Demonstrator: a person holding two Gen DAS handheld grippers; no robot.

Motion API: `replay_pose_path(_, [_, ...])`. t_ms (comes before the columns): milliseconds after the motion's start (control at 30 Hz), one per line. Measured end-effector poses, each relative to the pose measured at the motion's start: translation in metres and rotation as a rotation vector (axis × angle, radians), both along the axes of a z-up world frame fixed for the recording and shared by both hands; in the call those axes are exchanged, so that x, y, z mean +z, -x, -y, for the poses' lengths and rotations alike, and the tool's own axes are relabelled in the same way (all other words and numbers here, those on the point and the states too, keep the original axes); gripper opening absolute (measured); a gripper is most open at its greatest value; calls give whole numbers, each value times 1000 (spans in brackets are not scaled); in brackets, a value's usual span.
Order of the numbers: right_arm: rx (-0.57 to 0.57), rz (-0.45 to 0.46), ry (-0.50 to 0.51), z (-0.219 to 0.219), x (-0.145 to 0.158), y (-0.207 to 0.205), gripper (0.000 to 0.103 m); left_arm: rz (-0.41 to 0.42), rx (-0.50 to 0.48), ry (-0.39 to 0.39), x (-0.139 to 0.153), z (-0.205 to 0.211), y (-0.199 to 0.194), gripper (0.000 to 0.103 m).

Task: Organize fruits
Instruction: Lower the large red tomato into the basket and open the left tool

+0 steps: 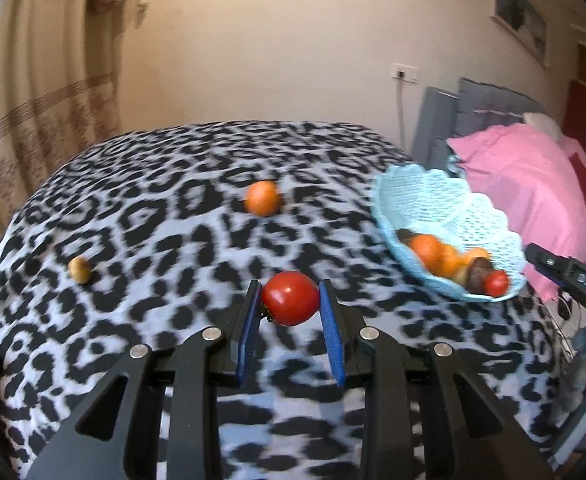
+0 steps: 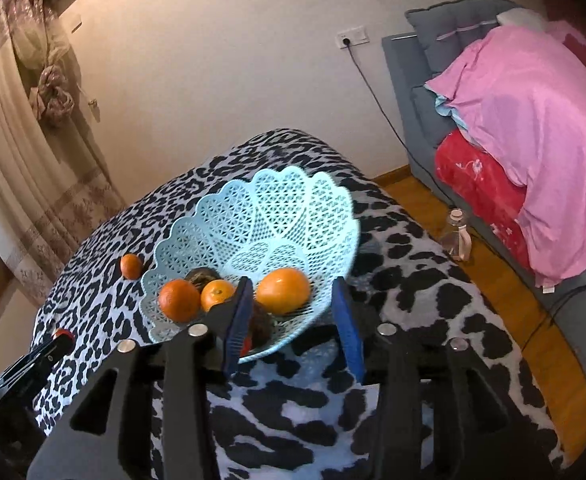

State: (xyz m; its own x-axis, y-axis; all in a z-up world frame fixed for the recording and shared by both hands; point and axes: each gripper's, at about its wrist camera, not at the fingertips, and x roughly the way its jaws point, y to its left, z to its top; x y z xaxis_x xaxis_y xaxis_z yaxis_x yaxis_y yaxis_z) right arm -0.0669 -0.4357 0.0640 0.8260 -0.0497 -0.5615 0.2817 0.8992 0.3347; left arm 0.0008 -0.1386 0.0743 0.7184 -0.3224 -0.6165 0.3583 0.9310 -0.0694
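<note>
My left gripper (image 1: 290, 288) is shut on a red tomato (image 1: 291, 300), held just above the leopard-print cloth (image 1: 153, 208). On the cloth lie an orange (image 1: 263, 198) and a small yellowish fruit (image 1: 79, 269). To the right, the light blue lattice basket (image 1: 425, 188) holds oranges, a dark fruit and a small tomato (image 1: 496, 283). In the right wrist view my right gripper (image 2: 293, 286) stands open over the near rim of the basket (image 2: 277, 200). A large orange (image 2: 283, 290) lies in the basket between its pads, clear of the right one. Two more oranges (image 2: 179, 300) sit beside it.
A grey sofa (image 2: 409, 80) with a pink cloth (image 2: 533, 120) and a red blanket stands to the right. A clear bottle (image 2: 457, 236) stands on the wooden floor beside the table's right edge. A curtain (image 2: 25, 120) hangs at the left.
</note>
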Motion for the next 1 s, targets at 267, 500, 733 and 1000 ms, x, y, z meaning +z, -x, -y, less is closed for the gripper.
replay_pose_path(267, [-32,18,25,11,-1,13,51,-8,-161,13,10,61,7,29])
replay_pose_path(500, [-27,18,18,14,-5,17,51,-39,-262,16,5,109,3,29])
replay_pose_path(733, [-29,12,1,17,-12,16,53,-53,-307,11,-2,131,-3,29])
replay_pose_path(1000, [-32,7,-14,19,-16,15,53,-90,-322,3,-14,140,-11,31])
